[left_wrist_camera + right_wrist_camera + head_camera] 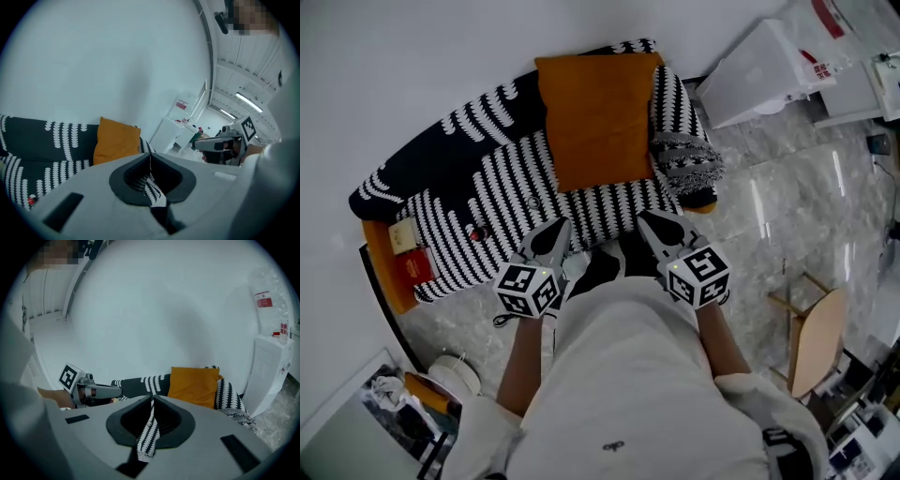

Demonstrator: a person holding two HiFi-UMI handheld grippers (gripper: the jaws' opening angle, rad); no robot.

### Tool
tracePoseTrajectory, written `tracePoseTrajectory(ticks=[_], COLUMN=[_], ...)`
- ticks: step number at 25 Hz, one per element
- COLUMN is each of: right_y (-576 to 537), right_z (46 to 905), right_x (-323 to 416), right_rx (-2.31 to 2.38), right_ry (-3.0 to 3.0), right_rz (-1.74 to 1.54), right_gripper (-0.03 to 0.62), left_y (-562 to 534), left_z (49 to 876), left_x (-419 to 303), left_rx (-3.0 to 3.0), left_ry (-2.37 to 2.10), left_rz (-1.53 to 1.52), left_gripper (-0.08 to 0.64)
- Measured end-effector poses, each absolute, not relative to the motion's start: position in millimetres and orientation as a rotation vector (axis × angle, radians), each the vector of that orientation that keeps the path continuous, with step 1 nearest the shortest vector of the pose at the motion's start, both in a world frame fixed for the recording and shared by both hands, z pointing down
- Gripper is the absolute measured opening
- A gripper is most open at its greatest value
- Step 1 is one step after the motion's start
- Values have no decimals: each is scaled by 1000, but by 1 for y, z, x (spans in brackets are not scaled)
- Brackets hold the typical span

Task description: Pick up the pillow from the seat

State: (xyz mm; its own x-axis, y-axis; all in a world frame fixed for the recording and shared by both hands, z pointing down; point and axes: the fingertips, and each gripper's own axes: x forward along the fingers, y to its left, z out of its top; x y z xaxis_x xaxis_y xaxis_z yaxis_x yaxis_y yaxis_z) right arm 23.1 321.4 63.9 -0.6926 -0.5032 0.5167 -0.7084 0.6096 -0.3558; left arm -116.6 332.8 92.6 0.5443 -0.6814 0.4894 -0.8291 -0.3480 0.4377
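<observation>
An orange pillow (598, 117) leans against the backrest at the right end of a black-and-white striped sofa (487, 187). Both grippers hover side by side over the seat's front edge, short of the pillow. My left gripper (560, 226) is shut and holds nothing. The right gripper (646, 219) is also shut and empty. In the left gripper view the pillow (116, 140) stands beyond the closed left gripper (150, 157), and the right gripper (220, 143) shows at the right. In the right gripper view the pillow (193, 385) lies ahead, to the right of the closed right gripper (152, 399).
A grey knitted throw (684, 161) hangs over the sofa's right arm beside the pillow. A red box (412, 267) and a beige box (401, 234) sit at the sofa's left end. A white cabinet (759, 70) stands at the right, and a wooden stool (814, 337) on the marble floor.
</observation>
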Motion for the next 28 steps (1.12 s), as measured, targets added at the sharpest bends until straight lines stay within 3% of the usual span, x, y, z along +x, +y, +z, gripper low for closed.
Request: tracePoseTrajectory(ticks=[14,28], right_y=[224,222], right_z=[94,177], right_x=[76,93], right_rx=[832,720], right_ry=[-2492,-2379], right_rz=[836,1047], right_gripper=[9,9], left_y=[275,274], left_z=[102,152], left_x=[-74,-28], left_rx=[1938,1825], left_ry=[-1388,-1286], left_rz=[303,363], left_gripper=[14,15])
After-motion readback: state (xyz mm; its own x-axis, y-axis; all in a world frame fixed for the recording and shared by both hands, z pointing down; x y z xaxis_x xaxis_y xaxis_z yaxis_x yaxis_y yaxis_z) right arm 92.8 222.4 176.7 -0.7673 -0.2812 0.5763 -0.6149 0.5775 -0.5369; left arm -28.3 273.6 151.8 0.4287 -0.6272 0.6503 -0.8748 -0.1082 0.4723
